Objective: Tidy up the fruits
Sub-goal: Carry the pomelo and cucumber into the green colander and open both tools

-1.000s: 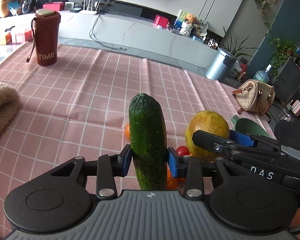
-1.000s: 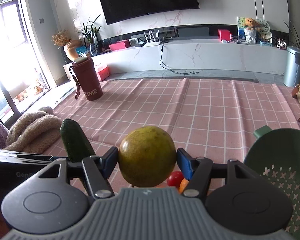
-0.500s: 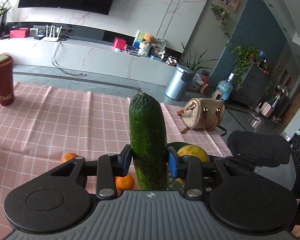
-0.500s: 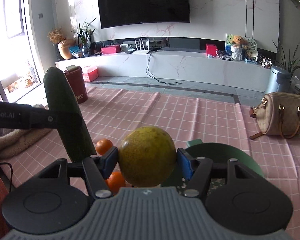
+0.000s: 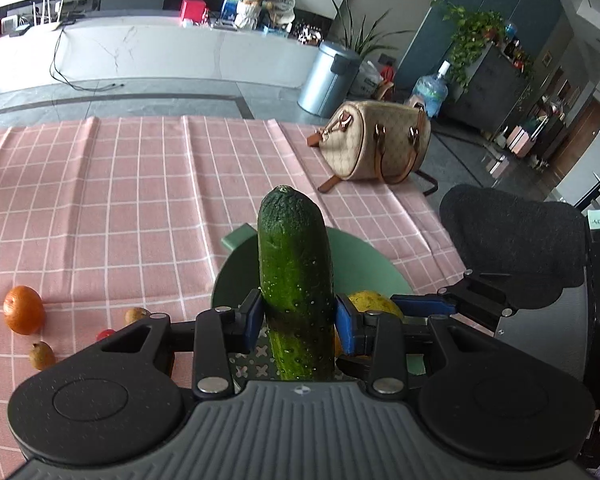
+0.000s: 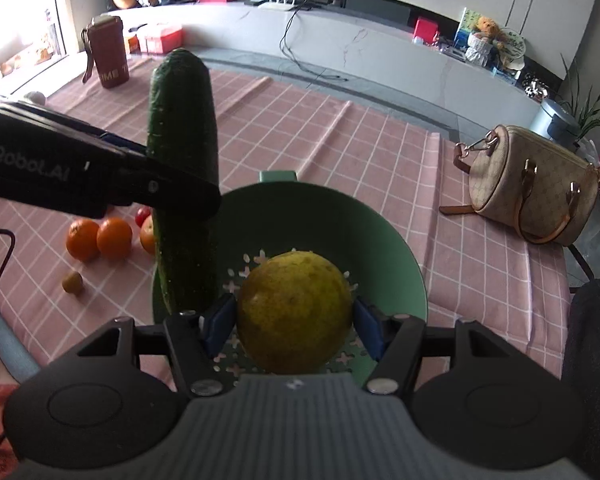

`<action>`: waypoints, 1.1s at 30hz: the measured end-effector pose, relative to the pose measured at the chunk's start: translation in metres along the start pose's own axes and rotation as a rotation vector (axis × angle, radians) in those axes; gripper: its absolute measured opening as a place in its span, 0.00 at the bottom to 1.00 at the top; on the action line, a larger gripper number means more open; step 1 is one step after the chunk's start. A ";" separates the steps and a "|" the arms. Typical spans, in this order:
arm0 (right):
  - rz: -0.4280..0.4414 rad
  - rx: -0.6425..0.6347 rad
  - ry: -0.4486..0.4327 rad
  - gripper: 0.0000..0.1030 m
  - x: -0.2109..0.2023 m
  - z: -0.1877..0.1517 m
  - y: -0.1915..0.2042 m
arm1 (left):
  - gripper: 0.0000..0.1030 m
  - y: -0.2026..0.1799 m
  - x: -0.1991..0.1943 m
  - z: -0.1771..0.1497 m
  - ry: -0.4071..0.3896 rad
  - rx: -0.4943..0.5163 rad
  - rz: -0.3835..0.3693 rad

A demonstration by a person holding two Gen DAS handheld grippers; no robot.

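My left gripper is shut on a dark green cucumber, held upright over the green colander. The cucumber also shows in the right wrist view, at the colander's left rim. My right gripper is shut on a yellow-green round fruit, held above the colander's holed bottom. That fruit shows beside the cucumber in the left wrist view. Oranges and small fruits lie on the pink checked cloth left of the colander.
A beige handbag lies on the cloth at the right. A dark red flask stands at the far left. An orange, a small red fruit and brown fruits lie left of the colander. A black chair stands at the right edge.
Both grippers have tilted down and moved right over the colander with their fruits. The colander now lies directly under the cucumber and the round fruit.
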State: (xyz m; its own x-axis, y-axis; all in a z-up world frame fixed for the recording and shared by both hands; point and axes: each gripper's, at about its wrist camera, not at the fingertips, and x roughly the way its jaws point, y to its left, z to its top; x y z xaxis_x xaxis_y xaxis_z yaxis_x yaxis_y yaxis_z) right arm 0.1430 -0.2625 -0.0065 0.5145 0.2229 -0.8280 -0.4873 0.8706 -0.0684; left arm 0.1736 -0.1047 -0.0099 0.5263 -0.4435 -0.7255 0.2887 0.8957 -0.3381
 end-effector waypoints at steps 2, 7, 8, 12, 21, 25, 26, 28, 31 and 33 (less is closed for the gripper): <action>0.013 -0.040 0.038 0.59 0.011 -0.001 -0.002 | 0.41 0.000 0.011 -0.002 0.044 0.001 -0.006; 0.030 -0.113 0.111 0.59 0.035 -0.003 -0.003 | 0.41 0.002 0.036 -0.004 0.125 -0.002 -0.002; 0.031 -0.121 0.119 0.59 0.039 -0.002 -0.003 | 0.41 0.003 0.040 -0.004 0.138 -0.007 -0.003; 0.046 -0.144 0.129 0.59 0.050 0.000 -0.006 | 0.41 0.011 0.057 -0.004 0.183 -0.030 0.005; 0.056 -0.158 0.148 0.59 0.063 0.001 -0.007 | 0.43 0.007 0.070 0.001 0.196 0.009 0.027; 0.059 -0.149 0.144 0.60 0.064 0.001 -0.009 | 0.43 0.001 0.074 0.002 0.192 0.032 0.050; 0.059 -0.146 0.146 0.59 0.064 0.001 -0.009 | 0.43 0.001 0.074 0.002 0.192 0.032 0.052; 0.054 -0.145 0.150 0.59 0.064 0.001 -0.009 | 0.44 0.002 0.074 0.002 0.192 0.030 0.061; 0.031 -0.170 0.139 0.66 0.060 0.002 -0.006 | 0.47 0.000 0.071 0.002 0.188 0.049 0.086; 0.023 -0.177 0.123 0.72 0.055 0.004 -0.006 | 0.52 0.001 0.068 0.002 0.186 0.048 0.071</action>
State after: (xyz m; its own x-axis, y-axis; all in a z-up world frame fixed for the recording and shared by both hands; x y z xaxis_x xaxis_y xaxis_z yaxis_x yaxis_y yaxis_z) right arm 0.1767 -0.2535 -0.0490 0.4169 0.1773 -0.8915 -0.6198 0.7728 -0.1361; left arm 0.2115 -0.1345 -0.0580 0.3906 -0.3622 -0.8463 0.2964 0.9199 -0.2569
